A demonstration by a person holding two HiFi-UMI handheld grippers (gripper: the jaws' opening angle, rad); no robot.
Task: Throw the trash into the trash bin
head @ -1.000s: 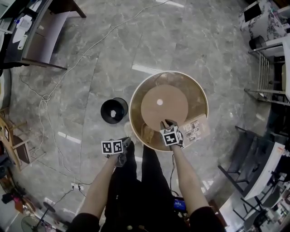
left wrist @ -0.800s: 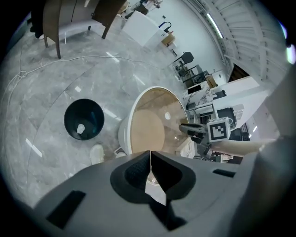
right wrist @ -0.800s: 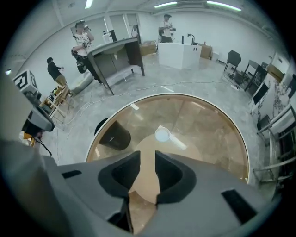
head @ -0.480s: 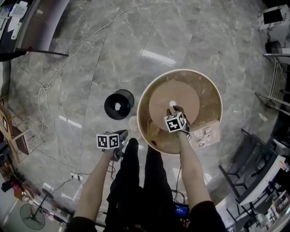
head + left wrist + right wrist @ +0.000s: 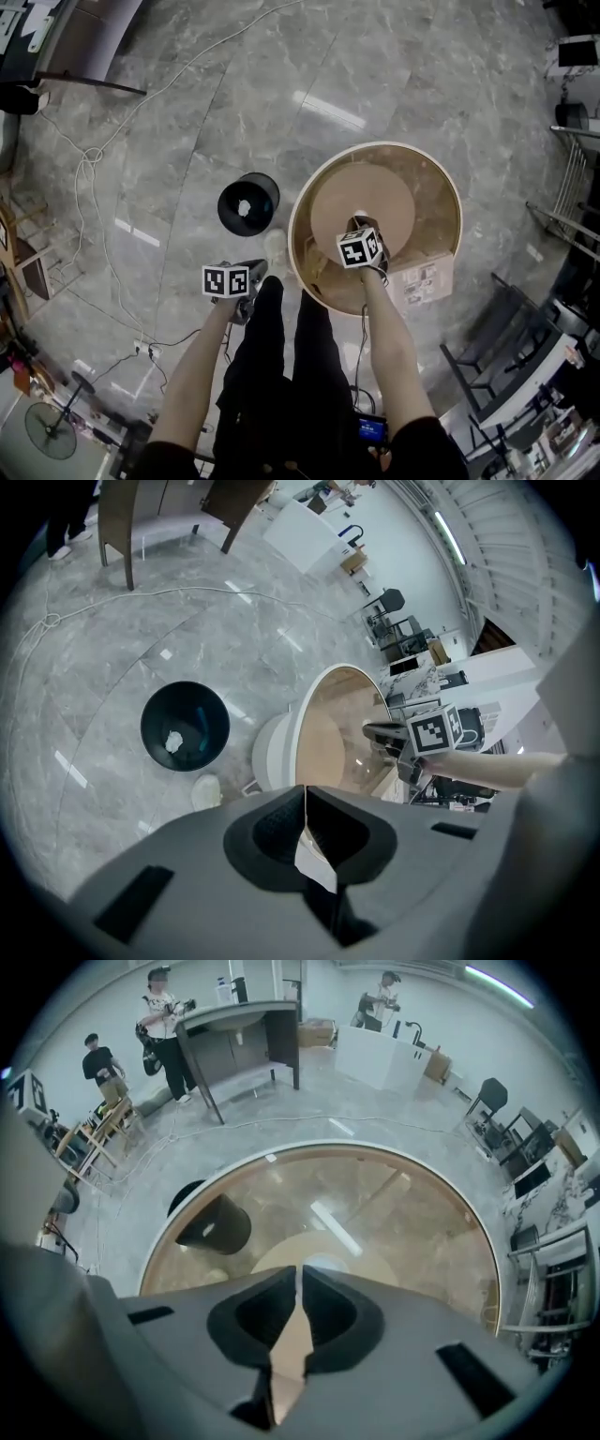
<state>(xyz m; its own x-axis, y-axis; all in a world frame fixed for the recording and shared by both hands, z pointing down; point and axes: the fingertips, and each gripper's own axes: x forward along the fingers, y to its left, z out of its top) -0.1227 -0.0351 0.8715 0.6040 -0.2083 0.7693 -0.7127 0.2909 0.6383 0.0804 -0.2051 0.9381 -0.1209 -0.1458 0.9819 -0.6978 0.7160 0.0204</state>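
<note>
A black trash bin [image 5: 248, 203] [image 5: 185, 726] stands on the marble floor left of the round glass table [image 5: 441, 178], with crumpled white paper [image 5: 173, 742] inside it. My right gripper [image 5: 358, 223] [image 5: 300, 1274] points steeply down at the table's centre. Its jaws are closing, their tips almost together on a small white scrap [image 5: 323, 1262] that peeks out just past them. My left gripper [image 5: 258, 269] [image 5: 305, 794] hangs shut and empty over the floor, near the table's edge and short of the bin. The left gripper view also shows the right gripper [image 5: 380, 733] over the tabletop.
A cardboard box [image 5: 422, 279] lies under the table's near right side. A cable [image 5: 94, 178] runs across the floor at left. Chairs and racks [image 5: 562, 225] line the right side. A desk [image 5: 239, 1026] and people [image 5: 164, 1016] stand far off.
My right gripper has moved from the table's near rim to its centre and lowered over the white scrap, which it now covers. The left gripper has shifted slightly.
</note>
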